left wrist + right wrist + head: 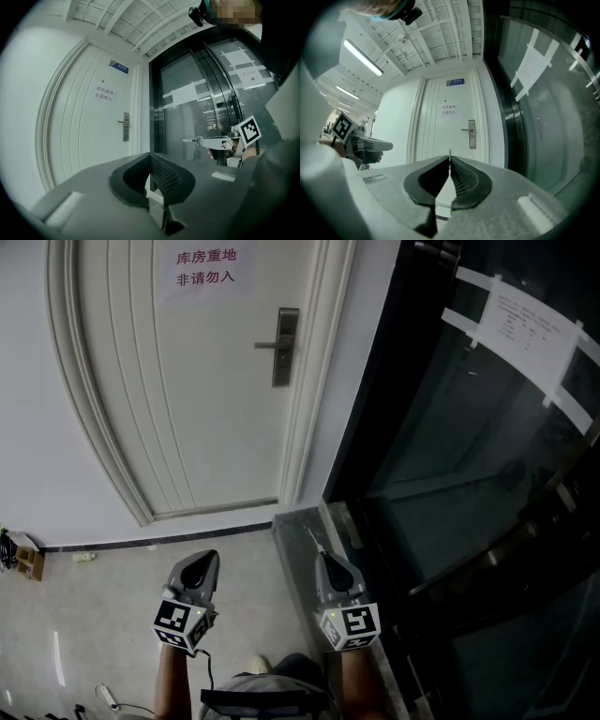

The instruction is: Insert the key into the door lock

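Observation:
A white door [187, 381] carries a metal lock plate with a lever handle [285, 348], still some way ahead. The lock plate [471, 133] also shows beyond the jaws in the right gripper view. My right gripper [323, 557] is shut on a thin metal key [314, 538]. The key's tip [450, 153] pokes out between the closed jaws toward the door. From the left gripper view the key [190, 139] sticks out level from the right gripper [200, 140]. My left gripper [207, 557] hangs beside it, jaws together with nothing in them, and the lock plate [126, 126] lies ahead of it.
A paper sign [206, 268] is stuck on the door. Dark glass doors [469, 456] with a taped sheet [530, 329] fill the right side. A dark stone plinth [300, 526] stands at the door frame's foot. A small box [28, 561] lies on the floor at left.

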Demonstrator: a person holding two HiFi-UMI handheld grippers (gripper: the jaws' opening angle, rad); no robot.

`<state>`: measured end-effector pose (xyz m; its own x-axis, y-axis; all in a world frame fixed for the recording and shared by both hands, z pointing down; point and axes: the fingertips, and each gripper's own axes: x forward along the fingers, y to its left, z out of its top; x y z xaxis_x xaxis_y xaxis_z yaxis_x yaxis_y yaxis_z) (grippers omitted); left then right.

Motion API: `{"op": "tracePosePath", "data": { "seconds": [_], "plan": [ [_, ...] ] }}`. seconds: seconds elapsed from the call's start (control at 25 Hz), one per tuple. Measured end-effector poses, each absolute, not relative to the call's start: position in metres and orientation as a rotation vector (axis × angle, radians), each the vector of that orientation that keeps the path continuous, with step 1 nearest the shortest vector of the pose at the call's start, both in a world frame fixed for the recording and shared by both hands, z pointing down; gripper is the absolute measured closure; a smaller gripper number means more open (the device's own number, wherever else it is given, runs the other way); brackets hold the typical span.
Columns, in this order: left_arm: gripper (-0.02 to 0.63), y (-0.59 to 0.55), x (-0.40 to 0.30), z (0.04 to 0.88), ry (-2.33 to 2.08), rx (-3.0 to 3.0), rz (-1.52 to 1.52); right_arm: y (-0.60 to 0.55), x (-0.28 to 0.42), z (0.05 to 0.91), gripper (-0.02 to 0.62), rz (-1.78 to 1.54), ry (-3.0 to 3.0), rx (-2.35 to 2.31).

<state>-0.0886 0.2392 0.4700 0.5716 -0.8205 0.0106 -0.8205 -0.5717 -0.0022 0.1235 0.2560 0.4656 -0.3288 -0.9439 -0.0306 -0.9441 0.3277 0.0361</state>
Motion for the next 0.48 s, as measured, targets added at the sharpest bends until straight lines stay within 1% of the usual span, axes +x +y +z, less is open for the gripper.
{"op": "tracePosePath", "data": {
  "seconds": [0.48],
  "plan": [
    [0.604, 0.195, -0.089, 0.481, -1.412, 2.781, -0.002, 0.208, 0.122, 0.466, 0.584, 0.096, 2.562, -1.849]
  ]
}}
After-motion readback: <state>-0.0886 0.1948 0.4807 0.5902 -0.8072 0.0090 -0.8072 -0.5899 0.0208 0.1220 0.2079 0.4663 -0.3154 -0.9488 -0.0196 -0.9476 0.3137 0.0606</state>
